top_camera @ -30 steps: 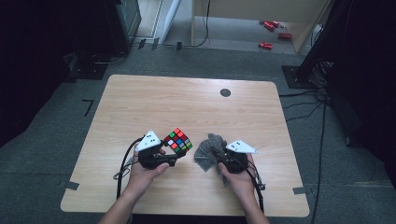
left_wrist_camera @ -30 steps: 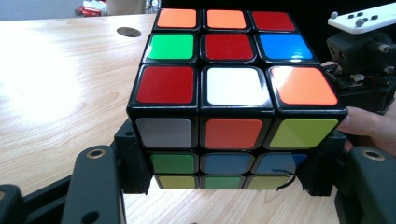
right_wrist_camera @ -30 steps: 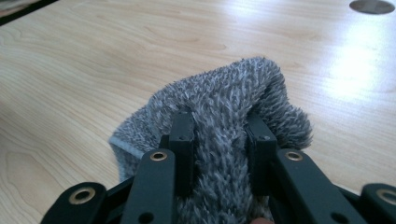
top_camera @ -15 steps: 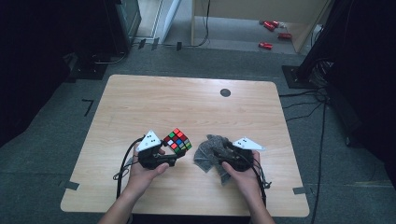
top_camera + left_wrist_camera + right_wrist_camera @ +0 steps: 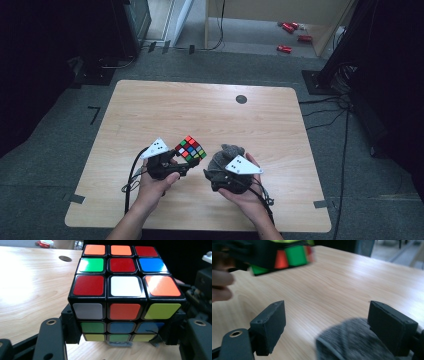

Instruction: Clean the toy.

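We're looking at a pale wood-grain counter (image 5: 210,115) with one dark round spot (image 5: 241,99) near its far edge. The puzzle cube (image 5: 126,292) shows a black frame and scrambled stickers: on top, orange, orange, red across the far row, then green, red, blue, then red, white, orange. Its near face runs white, orange, yellow-green, then green, blue, blue, then yellow, green, yellow. The left gripper (image 5: 176,165) is black under a pale grey three-cornered plate, and the right gripper (image 5: 224,172) matches it. We see black fingers (image 5: 270,323) here, matte. The cloth (image 5: 225,156) is mottled grey. Beyond, the floor (image 5: 65,145) is dark grey, with red cans (image 5: 292,35).
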Demonstrator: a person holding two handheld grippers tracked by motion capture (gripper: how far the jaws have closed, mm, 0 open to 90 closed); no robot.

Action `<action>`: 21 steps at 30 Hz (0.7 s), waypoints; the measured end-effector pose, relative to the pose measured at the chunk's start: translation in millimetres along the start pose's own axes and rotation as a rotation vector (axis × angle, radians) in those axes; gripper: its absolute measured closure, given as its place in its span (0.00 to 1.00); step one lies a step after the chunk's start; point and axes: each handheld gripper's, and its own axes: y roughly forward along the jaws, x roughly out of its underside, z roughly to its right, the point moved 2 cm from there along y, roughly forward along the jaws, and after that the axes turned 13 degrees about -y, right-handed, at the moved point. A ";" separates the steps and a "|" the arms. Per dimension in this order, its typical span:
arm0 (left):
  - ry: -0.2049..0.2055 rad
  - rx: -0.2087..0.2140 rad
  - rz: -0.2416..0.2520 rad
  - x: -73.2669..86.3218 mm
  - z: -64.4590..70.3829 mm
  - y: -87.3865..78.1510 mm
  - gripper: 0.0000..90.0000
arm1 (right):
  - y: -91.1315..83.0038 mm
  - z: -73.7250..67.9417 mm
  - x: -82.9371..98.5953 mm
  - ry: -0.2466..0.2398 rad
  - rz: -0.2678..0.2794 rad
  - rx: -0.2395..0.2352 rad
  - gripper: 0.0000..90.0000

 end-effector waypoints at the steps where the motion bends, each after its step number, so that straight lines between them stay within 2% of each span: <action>1: -0.001 0.001 -0.003 0.7 1.4 1.1 0.39 | 1.4 -3.8 -1.0 -0.014 0.007 -0.003 0.17; 3: -0.002 -0.003 -0.010 2.2 3.9 3.6 0.39 | 2.4 -7.1 -1.7 -0.021 0.014 0.000 0.17; 5: -0.014 -0.014 -0.012 4.0 7.3 6.5 0.39 | 4.0 -12.6 -3.4 -0.022 0.052 -0.002 0.18; 6: -0.014 -0.014 -0.012 4.0 7.3 6.5 0.39 | 4.0 -12.6 -3.4 -0.022 0.052 -0.002 0.18; 8: -0.023 -0.013 -0.018 6.0 11.7 9.4 0.39 | 5.8 -17.7 -4.2 -0.041 0.072 0.001 0.18; 13: -0.031 -0.010 -0.031 9.6 16.3 14.1 0.39 | 6.2 -21.2 -5.2 -0.050 0.101 0.035 0.20; 16: -0.053 -0.009 -0.053 12.9 19.4 18.3 0.39 | 4.9 -22.6 -6.1 -0.085 0.130 0.074 0.27; 19: -0.059 -0.002 -0.061 14.1 21.1 19.7 0.39 | 5.0 -24.3 -5.8 -0.095 0.135 0.084 0.30; 21: -0.064 -0.002 -0.064 14.6 22.5 20.4 0.39 | 5.3 -25.7 -4.6 -0.109 0.138 0.108 0.37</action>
